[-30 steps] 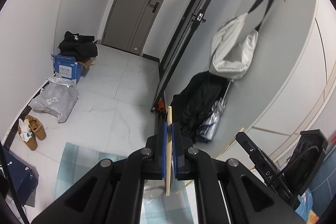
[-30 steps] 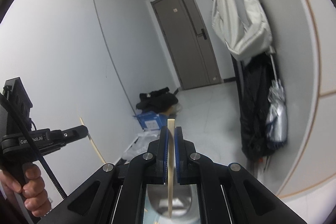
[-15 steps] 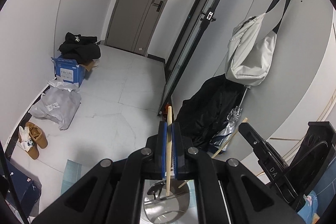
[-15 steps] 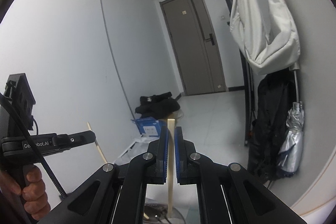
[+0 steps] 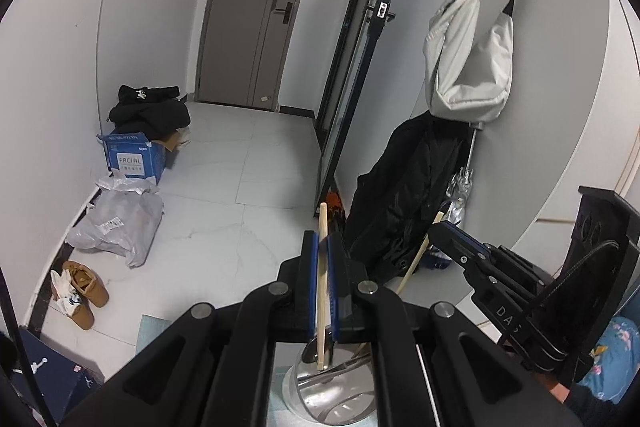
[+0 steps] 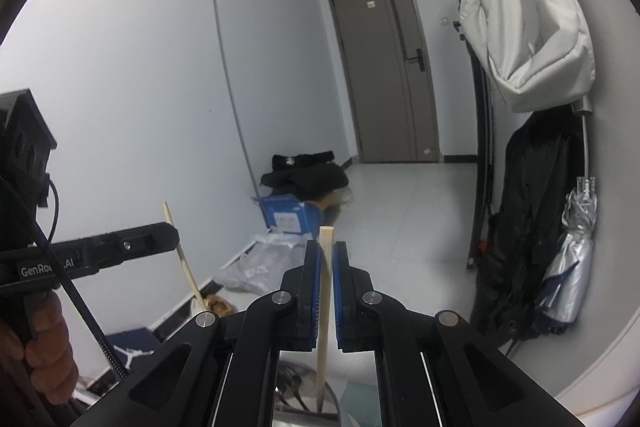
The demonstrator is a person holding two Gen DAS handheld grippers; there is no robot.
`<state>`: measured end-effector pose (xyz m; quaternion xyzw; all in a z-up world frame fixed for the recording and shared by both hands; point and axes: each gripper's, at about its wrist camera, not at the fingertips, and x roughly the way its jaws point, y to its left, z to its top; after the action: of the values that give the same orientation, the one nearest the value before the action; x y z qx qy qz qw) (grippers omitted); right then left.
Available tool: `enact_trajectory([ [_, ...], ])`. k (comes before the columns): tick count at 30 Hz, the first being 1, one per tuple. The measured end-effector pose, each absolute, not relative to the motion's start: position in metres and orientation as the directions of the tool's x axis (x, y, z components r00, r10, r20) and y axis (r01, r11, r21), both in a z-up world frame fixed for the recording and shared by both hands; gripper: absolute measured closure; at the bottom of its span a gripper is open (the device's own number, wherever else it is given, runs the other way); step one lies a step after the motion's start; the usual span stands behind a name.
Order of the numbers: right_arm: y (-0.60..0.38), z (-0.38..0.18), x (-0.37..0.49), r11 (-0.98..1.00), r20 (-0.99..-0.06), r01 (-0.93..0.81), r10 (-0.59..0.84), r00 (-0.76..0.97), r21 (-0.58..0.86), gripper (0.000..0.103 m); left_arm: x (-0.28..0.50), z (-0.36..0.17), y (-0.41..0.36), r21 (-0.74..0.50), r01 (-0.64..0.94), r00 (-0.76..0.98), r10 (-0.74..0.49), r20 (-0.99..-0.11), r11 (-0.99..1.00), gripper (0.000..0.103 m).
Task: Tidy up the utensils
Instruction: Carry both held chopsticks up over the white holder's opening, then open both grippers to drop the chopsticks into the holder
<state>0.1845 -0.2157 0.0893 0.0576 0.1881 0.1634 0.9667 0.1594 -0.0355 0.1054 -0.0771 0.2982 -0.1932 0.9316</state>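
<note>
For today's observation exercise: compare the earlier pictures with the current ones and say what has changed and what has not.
Both grippers have sunk toward the metal cup; the left chopstick now dips its tip inside. The left gripper and right gripper stay clamped, the right on its own chopstick.

Metal cup (image 5: pixel 336 393) sits below both grippers. Left gripper (image 5: pixel 322 267) pinches a chopstick (image 5: pixel 322 267) whose lower end is in the cup; right gripper (image 6: pixel 327 283), just right of it, pinches another chopstick (image 6: pixel 325 291) over the cup. Box (image 5: pixel 134 157) far left by wall; bag (image 5: pixel 470 55) hangs right.
</note>
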Motion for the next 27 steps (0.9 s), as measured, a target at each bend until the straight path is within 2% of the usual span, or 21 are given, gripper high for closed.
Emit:
enact_trajectory([
  [6,-0.209,0.077,0.177,0.935,-0.356,-0.334,0.355,0.864,0.122,0.098,0.156,0.096,-0.04,-0.209,0.323,0.746,-0.384,-0.544,0.923,0.102],
  [19,-0.182,0.051,0.163,0.901,-0.418,-0.434,0.396,0.818,0.005,0.098,0.147,0.078,-0.043,-0.194,0.347,0.711,-0.392,-0.584,0.918,0.102],
  [27,-0.177,0.034,0.163,0.898,-0.511,-0.434,0.409,0.756,0.077,0.095,0.143,0.071,-0.032,-0.261,0.337,0.666,-0.425,-0.613,0.905,0.101],
])
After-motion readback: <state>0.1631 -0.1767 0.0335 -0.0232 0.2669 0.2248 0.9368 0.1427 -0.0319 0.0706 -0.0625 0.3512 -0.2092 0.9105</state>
